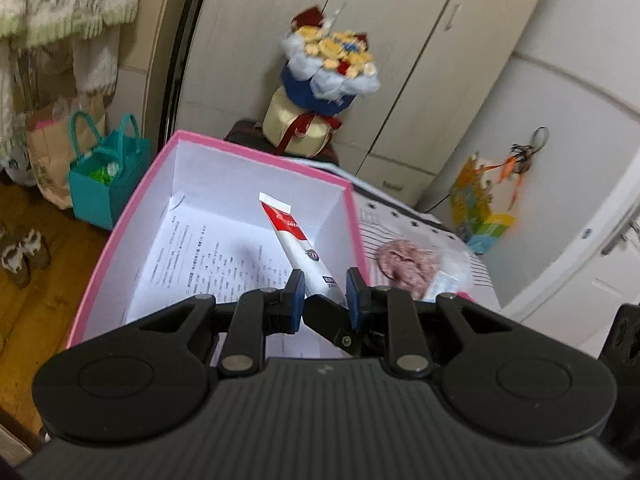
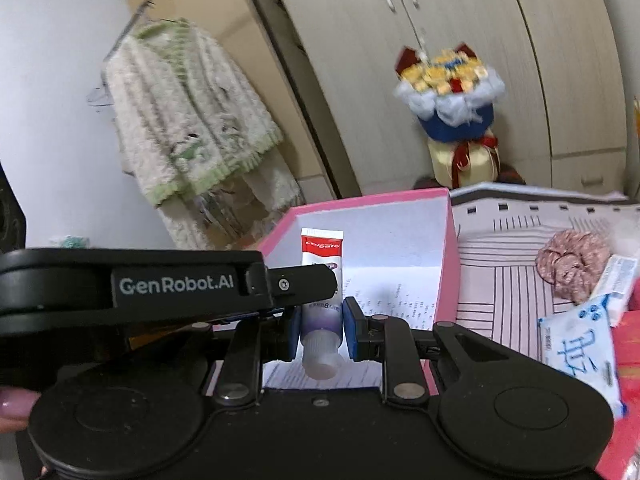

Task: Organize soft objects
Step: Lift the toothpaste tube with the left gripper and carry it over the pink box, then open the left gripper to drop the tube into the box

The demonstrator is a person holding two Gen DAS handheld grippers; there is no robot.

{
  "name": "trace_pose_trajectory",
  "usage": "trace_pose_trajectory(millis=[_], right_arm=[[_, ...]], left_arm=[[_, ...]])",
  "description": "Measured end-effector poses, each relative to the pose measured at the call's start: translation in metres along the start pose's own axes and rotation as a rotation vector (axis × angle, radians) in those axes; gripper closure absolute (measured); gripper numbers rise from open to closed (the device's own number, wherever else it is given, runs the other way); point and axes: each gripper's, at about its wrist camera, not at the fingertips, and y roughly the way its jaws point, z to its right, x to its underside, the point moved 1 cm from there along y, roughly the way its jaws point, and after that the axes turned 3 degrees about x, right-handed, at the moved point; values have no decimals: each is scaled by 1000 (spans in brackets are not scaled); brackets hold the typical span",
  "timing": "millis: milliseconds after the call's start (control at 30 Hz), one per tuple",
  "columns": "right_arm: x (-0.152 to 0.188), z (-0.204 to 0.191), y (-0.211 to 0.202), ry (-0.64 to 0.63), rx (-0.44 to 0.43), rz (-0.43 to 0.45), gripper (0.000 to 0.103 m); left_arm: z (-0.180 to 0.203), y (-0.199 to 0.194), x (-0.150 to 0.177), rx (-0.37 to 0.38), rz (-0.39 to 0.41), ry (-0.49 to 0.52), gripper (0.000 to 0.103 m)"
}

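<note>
**A:** Where's the tube [image 2: 322, 256]?

**B:** In the air over the open box [image 1: 256, 156], crimped end pointing at the far wall, cap end toward the cameras. The right tongs [image 2: 322, 320] are clamped on it just above the cap. The left tongs [image 1: 325, 292] are nearly closed, and their pads seem to pinch it a little further up the body.

**A:** So both have it. What makes the drop go well?

**B:** I'd lower it first. The tube is soft, so a hard squeeze near the cap could dent it. Bring it down flat onto the paper [image 1: 208, 256] in the bottom of the box, alongside a wall so there's room for more.

**A:** Which side lets go first?

**B:** Probably the left, since its tip crowds the right one. Then the right can lay the cap end down and open.

**A:** Anything nearby to watch?

**B:** The box's near rim, right under the tongs. The scrunchie [image 1: 404, 264] lies outside on the striped cloth [image 2: 500, 280], well clear.
</note>
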Motion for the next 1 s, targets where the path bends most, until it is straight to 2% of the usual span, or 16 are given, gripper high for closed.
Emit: trace_pose_trajectory(millis=[133,333,533,633,767,867,900,967,1000], right_arm=[[-10,14,36,26,40,-46,77],[-17,22,62,1,115,-88,77],[-21,4,73,-177,209,-94,77],[-24,-1,82,-268,223,-137,77],[-25,-5,89,-342,224,-181,77],[-25,-8,91,-383,230,-193,77],[-24,-10,91,-399,237,-194,77],[-22,-14,91,-412,242,-190,76],[-21,-15,89,-414,238,-195,73]], left_arm=[[-13,39,-15,5,-62,-28,82],[-24,77,-25,30,-124,-75,82],[-32,91,-29,41,-136,-105,82],[-40,97,-30,45,-154,-141,82],[-39,99,-30,32,-162,-98,83],[-43,98,-32,44,-166,-120,82],[-44,97,-32,47,-166,-127,81],[-43,93,-32,29,-167,-114,70],[-41,89,-31,17,-153,-89,68]])
